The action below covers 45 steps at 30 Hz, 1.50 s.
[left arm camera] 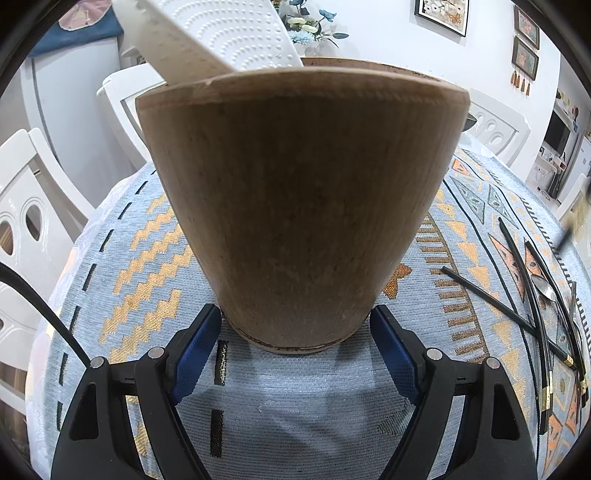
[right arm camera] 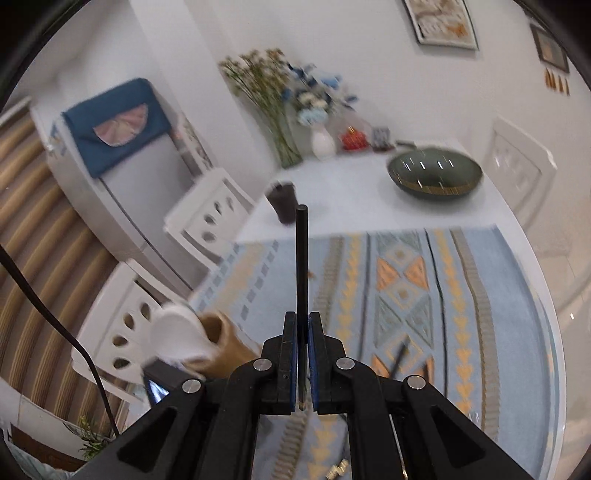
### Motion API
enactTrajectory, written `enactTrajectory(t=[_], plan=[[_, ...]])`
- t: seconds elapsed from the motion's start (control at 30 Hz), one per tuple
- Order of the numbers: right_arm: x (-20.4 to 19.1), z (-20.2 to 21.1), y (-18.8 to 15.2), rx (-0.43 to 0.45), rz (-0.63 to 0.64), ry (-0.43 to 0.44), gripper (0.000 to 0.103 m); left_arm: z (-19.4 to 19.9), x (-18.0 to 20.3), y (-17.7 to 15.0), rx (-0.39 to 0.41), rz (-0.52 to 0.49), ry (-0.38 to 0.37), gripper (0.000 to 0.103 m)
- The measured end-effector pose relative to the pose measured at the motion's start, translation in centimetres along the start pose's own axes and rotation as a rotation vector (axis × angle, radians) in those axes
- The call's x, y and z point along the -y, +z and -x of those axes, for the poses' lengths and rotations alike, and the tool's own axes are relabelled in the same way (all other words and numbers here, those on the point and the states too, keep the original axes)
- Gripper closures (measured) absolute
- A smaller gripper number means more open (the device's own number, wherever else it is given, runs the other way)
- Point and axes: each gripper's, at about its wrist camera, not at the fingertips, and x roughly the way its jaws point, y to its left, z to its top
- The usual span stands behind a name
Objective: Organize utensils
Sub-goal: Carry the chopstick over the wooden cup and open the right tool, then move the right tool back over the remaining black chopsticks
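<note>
A tall wooden utensil holder [left arm camera: 299, 206] stands on the patterned cloth and fills the left wrist view. My left gripper [left arm camera: 295, 315] is shut on its base, one blue pad against each side. A white rice paddle [left arm camera: 221, 33] leans out of its rim. My right gripper [right arm camera: 303, 321] is shut on a black chopstick [right arm camera: 301, 258], held above the table with its long end pointing forward. From the right wrist, the holder [right arm camera: 227, 343] and paddle [right arm camera: 177, 334] sit low on the left. More black chopsticks [left arm camera: 532, 295] and a metal spoon [left arm camera: 545, 288] lie on the cloth to the holder's right.
The blue and orange cloth [right arm camera: 402, 295] covers the near part of a white table [right arm camera: 351, 192]. A dark green bowl [right arm camera: 434, 177], a dark cup [right arm camera: 284, 201] and flower vases [right arm camera: 321, 142] stand at the far end. White chairs [left arm camera: 26, 221] ring the table.
</note>
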Motion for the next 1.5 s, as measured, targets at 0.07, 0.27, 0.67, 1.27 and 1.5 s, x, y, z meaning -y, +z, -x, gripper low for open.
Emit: enactTrajectory(t=[0.07, 0.27, 0.67, 1.27, 1.5], plan=[[-1.0, 0.2, 1.4, 0.035, 0.004, 0.041, 0.098, 0.0, 0.0, 0.0, 0.000, 0.000, 0.000, 0.021], [-4.7, -0.1, 4.8, 0.100, 0.039, 0.144, 0.098, 0.0, 0.0, 0.0, 0.000, 0.000, 0.000, 0.021], [-9.9, -4.7, 4.9, 0.032, 0.172, 0.154, 0.098, 0.0, 0.0, 0.0, 0.000, 0.000, 0.000, 0.021], [-10.6, -8.1, 4.9, -0.111, 0.159, 0.193, 0.070, -0.1, 0.0, -0.1, 0.000, 0.002, -0.002, 0.021], [-9.2, -7.3, 5.4, -0.091, 0.098, 0.194, 0.065, 0.0, 0.1, -0.1, 0.000, 0.002, -0.001, 0.021]])
